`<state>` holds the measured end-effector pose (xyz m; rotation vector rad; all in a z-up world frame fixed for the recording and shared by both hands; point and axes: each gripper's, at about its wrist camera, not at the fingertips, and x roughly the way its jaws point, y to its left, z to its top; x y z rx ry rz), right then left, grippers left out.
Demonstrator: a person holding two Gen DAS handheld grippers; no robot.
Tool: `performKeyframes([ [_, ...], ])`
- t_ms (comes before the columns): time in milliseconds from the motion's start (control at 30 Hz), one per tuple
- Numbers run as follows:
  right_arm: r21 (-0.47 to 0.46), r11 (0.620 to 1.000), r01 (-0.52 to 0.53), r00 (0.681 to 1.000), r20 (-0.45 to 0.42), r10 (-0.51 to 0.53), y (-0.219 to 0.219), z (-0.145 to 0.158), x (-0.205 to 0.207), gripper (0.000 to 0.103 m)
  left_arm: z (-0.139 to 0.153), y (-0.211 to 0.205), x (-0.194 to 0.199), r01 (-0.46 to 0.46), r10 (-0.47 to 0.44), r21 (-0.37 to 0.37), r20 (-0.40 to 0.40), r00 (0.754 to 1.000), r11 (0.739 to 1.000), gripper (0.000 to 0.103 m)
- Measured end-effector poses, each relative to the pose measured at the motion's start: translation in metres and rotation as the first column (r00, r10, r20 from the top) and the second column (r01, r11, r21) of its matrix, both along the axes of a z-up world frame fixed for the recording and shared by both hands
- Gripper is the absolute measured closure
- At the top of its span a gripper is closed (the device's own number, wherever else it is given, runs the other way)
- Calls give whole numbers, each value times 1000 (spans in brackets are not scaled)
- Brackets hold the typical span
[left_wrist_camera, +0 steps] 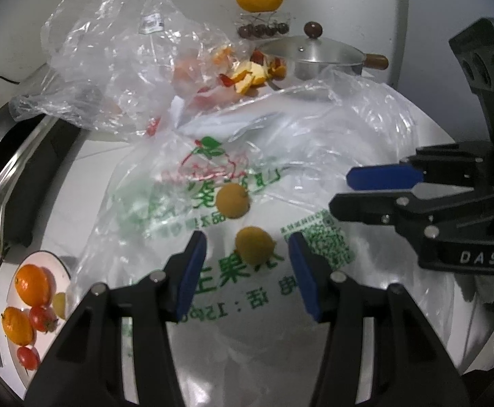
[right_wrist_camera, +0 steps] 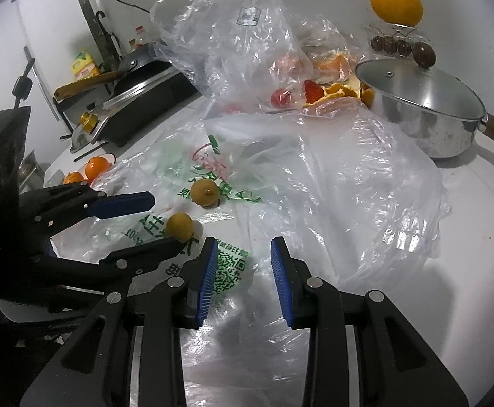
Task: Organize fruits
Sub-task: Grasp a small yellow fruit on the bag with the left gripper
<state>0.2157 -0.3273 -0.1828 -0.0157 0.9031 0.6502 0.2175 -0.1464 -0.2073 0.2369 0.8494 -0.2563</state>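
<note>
Two small yellow-orange fruits lie on a printed plastic bag (left_wrist_camera: 213, 210): the near one (left_wrist_camera: 254, 245) sits just ahead of and between the fingertips of my open left gripper (left_wrist_camera: 247, 254), the far one (left_wrist_camera: 232, 200) a little beyond. In the right wrist view the same fruits show as near (right_wrist_camera: 179, 225) and far (right_wrist_camera: 205, 192), with the left gripper (right_wrist_camera: 152, 224) open around the near one. My right gripper (right_wrist_camera: 243, 257) is open and empty above the bag; it also shows in the left wrist view (left_wrist_camera: 365, 193). A white plate (left_wrist_camera: 13, 291) at lower left holds oranges (left_wrist_camera: 31, 285) and cherry tomatoes (left_wrist_camera: 41, 318).
A crumpled clear bag (left_wrist_camera: 111, 54) with peels and red fruit (left_wrist_camera: 247, 76) lies behind. A lidded steel pot (right_wrist_camera: 426, 108) stands at the back right, with an orange (right_wrist_camera: 396, 1) on a clear box of dark fruits (right_wrist_camera: 401, 45). A stove with a pan (right_wrist_camera: 145, 78) is at left.
</note>
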Motion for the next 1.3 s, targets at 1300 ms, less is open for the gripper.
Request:
performKeyframes([
  [1300, -44, 999, 14, 1000, 15, -13, 1, 3, 4, 69, 0, -3, -5, 48, -48, -29, 0, 999, 998, 76],
])
